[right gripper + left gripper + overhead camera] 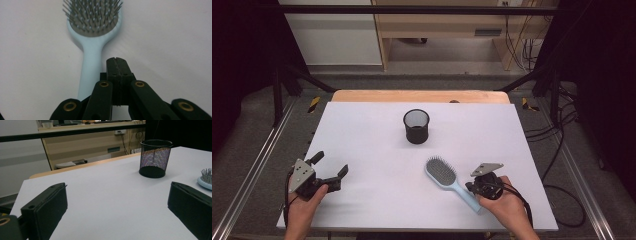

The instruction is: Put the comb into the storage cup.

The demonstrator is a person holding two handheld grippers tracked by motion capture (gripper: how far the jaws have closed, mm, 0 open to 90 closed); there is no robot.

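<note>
Right now the light-blue hairbrush (448, 181) lies bristles-up on the white bench (377, 150), its head angled toward the middle and its handle running back toward the person's right hand. The right tongs (116, 60) are pressed together with nothing between them; in the right gripper view their tip sits just beside the handle, on its right, over bare bench. The left tongs (332, 170) are spread wide and hover near the front-left corner, well apart from the brush, pinching nothing. A black mesh pen cup (416, 126) stands upright farther back, near the centre.

Judging by the layout, the work in hand is to pick up the brush, probably to stand it in the cup. The main risk is that the shut right tongs come down as they are: they would push the smooth handle sideways and spin the brush rather than take it. They need to open and shift over the handle first. A grip far back on the handle could also let the heavier head sag or swing, and a tilted brush might catch the cup's rim and topple it.
</note>
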